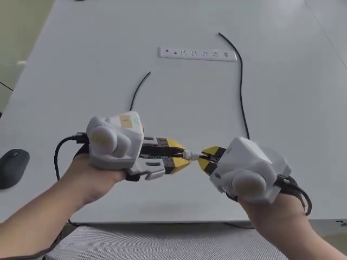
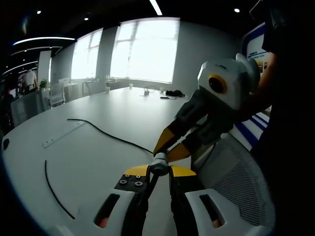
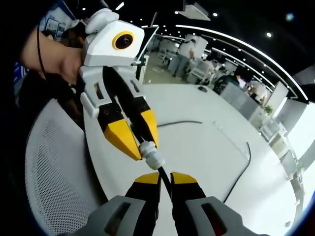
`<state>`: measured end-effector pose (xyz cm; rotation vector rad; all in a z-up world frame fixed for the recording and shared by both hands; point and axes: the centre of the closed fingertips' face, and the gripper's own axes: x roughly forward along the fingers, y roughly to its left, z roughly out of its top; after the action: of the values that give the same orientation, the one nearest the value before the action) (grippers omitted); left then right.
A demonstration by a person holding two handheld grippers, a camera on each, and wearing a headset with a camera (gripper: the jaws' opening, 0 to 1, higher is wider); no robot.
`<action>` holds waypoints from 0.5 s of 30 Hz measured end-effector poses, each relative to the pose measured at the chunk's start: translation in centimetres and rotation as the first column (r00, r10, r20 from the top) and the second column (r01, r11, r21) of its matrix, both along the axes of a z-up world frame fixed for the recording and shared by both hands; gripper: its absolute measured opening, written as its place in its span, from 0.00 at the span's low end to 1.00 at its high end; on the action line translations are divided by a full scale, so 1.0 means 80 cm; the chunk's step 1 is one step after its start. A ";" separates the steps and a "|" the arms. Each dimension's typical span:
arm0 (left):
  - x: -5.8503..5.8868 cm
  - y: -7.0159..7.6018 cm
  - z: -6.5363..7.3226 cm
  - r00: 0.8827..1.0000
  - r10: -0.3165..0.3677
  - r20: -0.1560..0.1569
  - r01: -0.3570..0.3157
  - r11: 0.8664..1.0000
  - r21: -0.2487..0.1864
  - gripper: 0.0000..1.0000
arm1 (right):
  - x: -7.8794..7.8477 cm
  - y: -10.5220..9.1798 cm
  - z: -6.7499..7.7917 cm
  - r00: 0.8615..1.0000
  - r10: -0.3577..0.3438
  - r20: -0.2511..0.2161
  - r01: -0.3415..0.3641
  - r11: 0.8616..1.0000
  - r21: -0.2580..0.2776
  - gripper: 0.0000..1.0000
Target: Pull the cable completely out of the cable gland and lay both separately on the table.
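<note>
While both grippers hang in the air over the near edge of the white table (image 1: 108, 65), their tips meet nose to nose. The left gripper (image 1: 183, 155) has its yellow jaws pressed together on the small white cable gland (image 1: 188, 155), which sits right at their tips. The right gripper (image 1: 204, 158) comes from the other side, and its jaws pinch the thin black cable (image 3: 164, 176) just beside the gland. In the right gripper view the cable runs from the gland straight down between that gripper's own jaws, so it is still stuck in the gland. Both are up in the air, above the table. Far back on the table lies a white power strip (image 1: 198, 53) with its black cord (image 1: 241, 86) curving toward the person. A short black wire (image 1: 140, 89) lies apart, left of the cord. A dark mouse (image 1: 12, 167) sits at the left edge.
</note>
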<state>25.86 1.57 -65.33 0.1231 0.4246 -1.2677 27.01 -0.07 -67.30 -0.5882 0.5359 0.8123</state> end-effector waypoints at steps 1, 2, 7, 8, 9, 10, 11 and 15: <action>0.000 0.000 0.000 1.000 -0.001 0.000 0.001 1.000 0.001 0.15 | 0.000 0.000 0.000 1.000 -0.001 0.000 0.001 1.000 0.000 0.02; 0.000 0.000 0.000 1.000 -0.001 0.000 0.001 1.000 0.001 0.15 | 0.000 0.000 -0.001 1.000 -0.001 0.000 0.001 1.000 0.000 0.02; 0.000 0.000 0.000 1.000 -0.001 0.002 0.001 1.000 0.001 0.15 | 0.001 -0.003 -0.002 1.000 -0.015 -0.006 0.015 1.000 0.012 0.02; 0.001 0.000 -0.001 1.000 0.001 0.003 -0.001 1.000 0.001 0.15 | 0.002 -0.004 -0.003 1.000 -0.020 -0.008 0.020 1.000 0.012 0.02; 0.001 0.000 -0.001 1.000 0.001 0.003 -0.001 1.000 0.001 0.15 | 0.003 -0.006 -0.004 1.000 -0.025 -0.010 0.025 1.000 0.009 0.01; 0.001 0.001 -0.001 1.000 0.003 0.003 -0.003 1.000 0.000 0.15 | 0.004 -0.008 -0.004 0.999 -0.031 -0.011 0.031 0.999 0.010 0.01; 0.002 0.002 0.000 1.000 0.006 0.002 -0.006 1.000 -0.002 0.15 | 0.005 -0.009 -0.004 0.999 -0.040 -0.016 0.040 0.999 0.020 0.01; 0.003 0.003 0.002 1.000 0.008 0.004 -0.008 1.000 -0.004 0.15 | 0.008 -0.015 -0.005 0.998 -0.058 -0.026 0.059 0.998 0.032 0.01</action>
<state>26.13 1.84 -65.16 0.1208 0.4189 -1.2601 27.65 -1.29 -67.72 -0.5302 0.5591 0.7723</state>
